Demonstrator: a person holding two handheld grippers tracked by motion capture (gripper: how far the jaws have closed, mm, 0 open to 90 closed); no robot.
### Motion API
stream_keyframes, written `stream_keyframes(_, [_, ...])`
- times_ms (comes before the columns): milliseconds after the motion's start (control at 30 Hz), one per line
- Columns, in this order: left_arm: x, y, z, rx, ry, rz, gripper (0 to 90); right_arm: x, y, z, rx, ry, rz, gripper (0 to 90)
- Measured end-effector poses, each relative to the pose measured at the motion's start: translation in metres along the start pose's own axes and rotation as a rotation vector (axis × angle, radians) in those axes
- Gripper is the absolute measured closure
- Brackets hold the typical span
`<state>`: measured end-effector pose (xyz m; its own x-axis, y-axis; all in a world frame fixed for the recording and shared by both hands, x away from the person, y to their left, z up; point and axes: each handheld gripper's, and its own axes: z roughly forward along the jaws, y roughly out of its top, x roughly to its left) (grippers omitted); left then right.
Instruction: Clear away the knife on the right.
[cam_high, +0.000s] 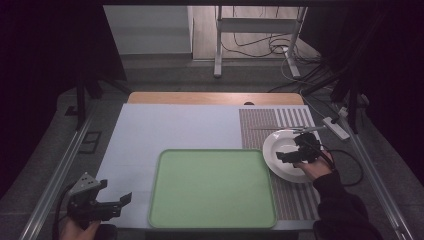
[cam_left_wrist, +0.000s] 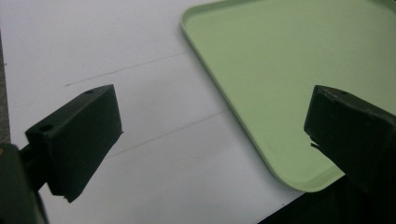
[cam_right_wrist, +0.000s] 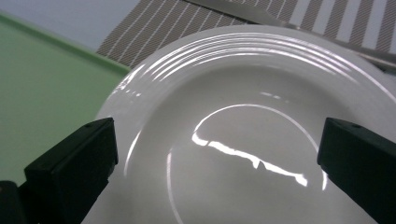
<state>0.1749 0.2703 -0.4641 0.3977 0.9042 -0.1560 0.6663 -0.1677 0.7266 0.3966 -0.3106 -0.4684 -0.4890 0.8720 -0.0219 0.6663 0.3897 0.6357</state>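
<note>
Right gripper (cam_high: 292, 152) hovers spread-jawed over the white plate (cam_high: 280, 147), nothing gripped yet; left gripper (cam_high: 112, 202) waits agape beside the green tray (cam_high: 210, 187), which lies bare.

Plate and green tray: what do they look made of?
Plate: looks like glazed ceramic or porcelain, glossy white; sharp light reflections and concentric ridges on the rim. Melamine can't be ruled out.
Green tray: likely moulded plastic, matte pale green; even colour, soft sheen, rounded corners and a low raised lip. The right gripper, fingers open, hovers over the plate.
</note>
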Motion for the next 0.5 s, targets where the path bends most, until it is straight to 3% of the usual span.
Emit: stream_keyframes(500, [0.001,0.0,0.0,0.0,-0.002,-0.003,3.7,-0.026,0.028,0.024,0.007,-0.052,0.055,0.0])
